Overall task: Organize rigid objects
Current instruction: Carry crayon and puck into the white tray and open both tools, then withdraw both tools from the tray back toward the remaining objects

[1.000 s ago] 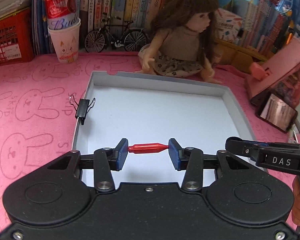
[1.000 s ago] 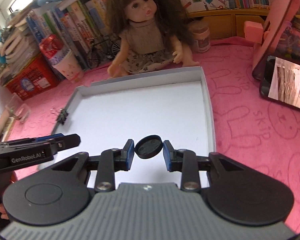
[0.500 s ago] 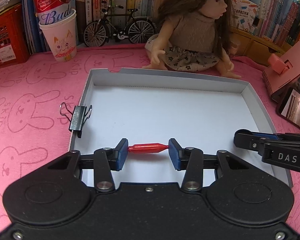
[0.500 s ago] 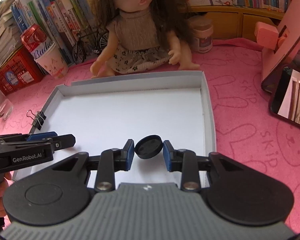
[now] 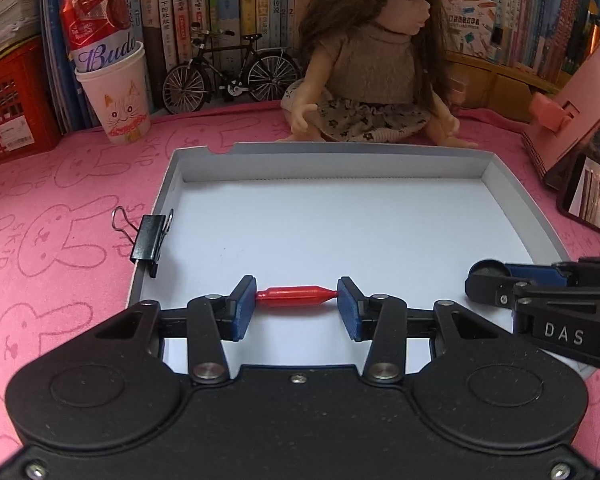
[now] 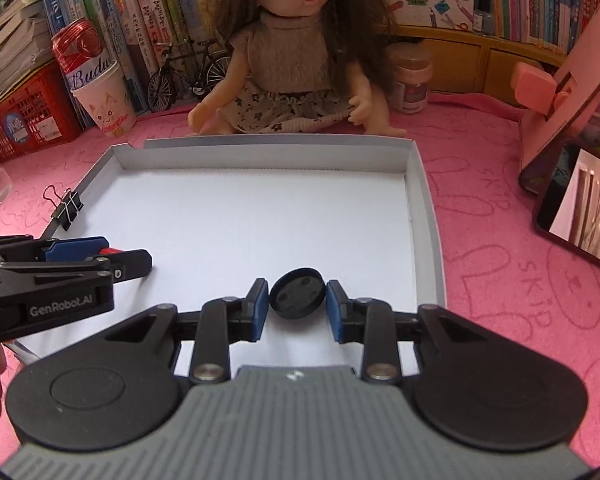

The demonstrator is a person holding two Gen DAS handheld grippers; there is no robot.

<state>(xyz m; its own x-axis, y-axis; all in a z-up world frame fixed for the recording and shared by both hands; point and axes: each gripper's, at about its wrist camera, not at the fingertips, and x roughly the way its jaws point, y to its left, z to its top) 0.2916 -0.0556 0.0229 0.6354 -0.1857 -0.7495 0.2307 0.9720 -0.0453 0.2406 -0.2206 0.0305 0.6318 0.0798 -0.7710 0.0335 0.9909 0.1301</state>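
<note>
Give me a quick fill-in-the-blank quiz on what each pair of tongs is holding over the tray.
1. The left tongs grip a small ____ plastic pin.
2. The right tongs grip a round ____ cap.
3. A black binder clip is clipped onto the shallow grey cardboard tray's ____ wall.

Missing words: red; black; left

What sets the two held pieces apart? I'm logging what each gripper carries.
The red piece in the left gripper is slim and rod-like, clamped end to end; the black disc in the right gripper is round and flat, clamped across its rim and tilted. Colour differs: red versus black. Both are small, rigid and held over the white tray.
</note>
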